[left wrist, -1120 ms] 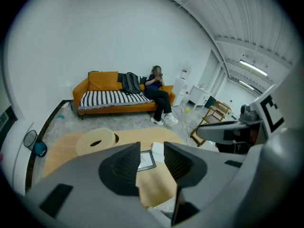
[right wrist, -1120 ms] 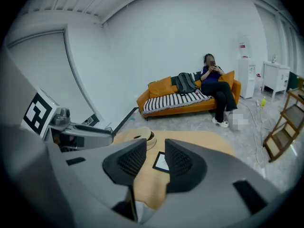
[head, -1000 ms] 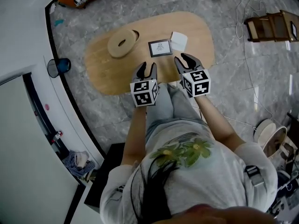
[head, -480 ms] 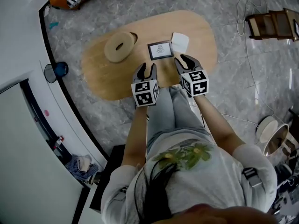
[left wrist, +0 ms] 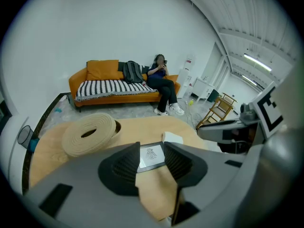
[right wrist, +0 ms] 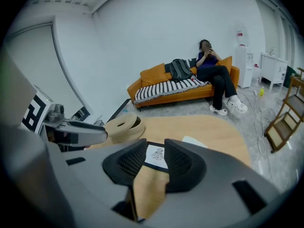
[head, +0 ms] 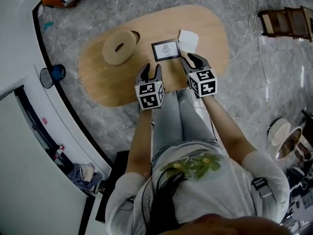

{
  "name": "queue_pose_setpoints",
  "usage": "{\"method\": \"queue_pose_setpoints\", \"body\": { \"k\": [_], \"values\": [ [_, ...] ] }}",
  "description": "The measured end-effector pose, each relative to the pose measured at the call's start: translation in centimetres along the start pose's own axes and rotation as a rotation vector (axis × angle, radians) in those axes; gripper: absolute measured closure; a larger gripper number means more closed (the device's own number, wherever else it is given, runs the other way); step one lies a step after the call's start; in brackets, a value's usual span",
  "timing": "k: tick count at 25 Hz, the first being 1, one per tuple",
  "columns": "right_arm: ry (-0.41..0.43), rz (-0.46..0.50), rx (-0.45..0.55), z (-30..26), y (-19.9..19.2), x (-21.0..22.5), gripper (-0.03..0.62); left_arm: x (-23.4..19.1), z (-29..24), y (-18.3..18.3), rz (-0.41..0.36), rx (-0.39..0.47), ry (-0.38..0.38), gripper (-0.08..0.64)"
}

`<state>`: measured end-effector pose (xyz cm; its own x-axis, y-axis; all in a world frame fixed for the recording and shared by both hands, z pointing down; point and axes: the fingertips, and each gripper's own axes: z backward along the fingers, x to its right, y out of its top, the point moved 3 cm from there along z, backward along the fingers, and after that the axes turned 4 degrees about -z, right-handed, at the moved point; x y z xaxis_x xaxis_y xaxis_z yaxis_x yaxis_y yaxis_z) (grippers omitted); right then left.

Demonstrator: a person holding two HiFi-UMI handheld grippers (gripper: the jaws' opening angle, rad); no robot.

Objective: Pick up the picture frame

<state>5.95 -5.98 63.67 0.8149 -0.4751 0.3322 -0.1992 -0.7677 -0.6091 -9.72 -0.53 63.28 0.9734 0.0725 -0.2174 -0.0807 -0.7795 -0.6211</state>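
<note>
**Both grippers edging toward the frame; neither has closed on it**

Left fingers [left wrist: 124, 166]: spread, with nothing between them. In the left gripper view you see only bare wood and, farther off, the picture frame [head: 166, 49] through the gap.

Right fingers [right wrist: 130, 163]: likewise released and empty, framing the same object from the other side.

Left gripper [head: 151, 67]: it hovers over the near edge of the table [head: 210, 43], just near and slightly left of the frame, clear of it. Right gripper [head: 192, 59]: it sits just right of the frame's near right corner, also not touching.

The frame lies flat at mid-table, print side up. The white box [head: 188, 39] sits just beside its far right corner; whether the two touch cannot be told. The flat ring-shaped coil [head: 117, 47] lies well apart to the left.

Change over the last second: both of your grippers have crept a little farther across the table, so the gap to the frame is slightly smaller. The frame, box and coil have kept their places relative to one another, and the jaws are as wide as before.

Meaning for the task: you are probably still in the approach. No grasp has begun and the frame is untouched. The frame lies flat, so a jaw will likely need to get at an edge, and the box crowds the far right corner.
</note>
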Motion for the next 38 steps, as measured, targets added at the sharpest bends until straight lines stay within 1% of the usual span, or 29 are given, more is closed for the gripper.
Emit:
{"method": "queue_pose_setpoints", "body": {
  "k": [15,25,30,33,38],
  "values": [
    [-0.011,-0.006,-0.032,-5.6,-4.1,2.4,0.485,-2.0,-6.6,-3.9,-0.012,-0.028,-0.004,0.408],
    [-0.009,-0.012,-0.065,-9.0,-6.9,4.3,0.485,-3.0,-10.2,-6.8,-0.003,-0.052,0.019,0.407],
    [-0.013,-0.017,-0.092,-10.8,-8.1,4.9,0.485,-3.5,-11.9,-7.9,0.001,-0.072,0.017,0.408],
    [-0.018,-0.018,-0.115,-11.8,-8.8,5.2,0.485,-3.9,-13.0,-8.3,-0.001,-0.083,0.034,0.396],
    [-0.035,-0.01,-0.149,-13.3,-9.8,5.7,0.485,-4.3,-14.5,-8.9,-0.024,-0.106,0.033,0.396]
  ]
}}
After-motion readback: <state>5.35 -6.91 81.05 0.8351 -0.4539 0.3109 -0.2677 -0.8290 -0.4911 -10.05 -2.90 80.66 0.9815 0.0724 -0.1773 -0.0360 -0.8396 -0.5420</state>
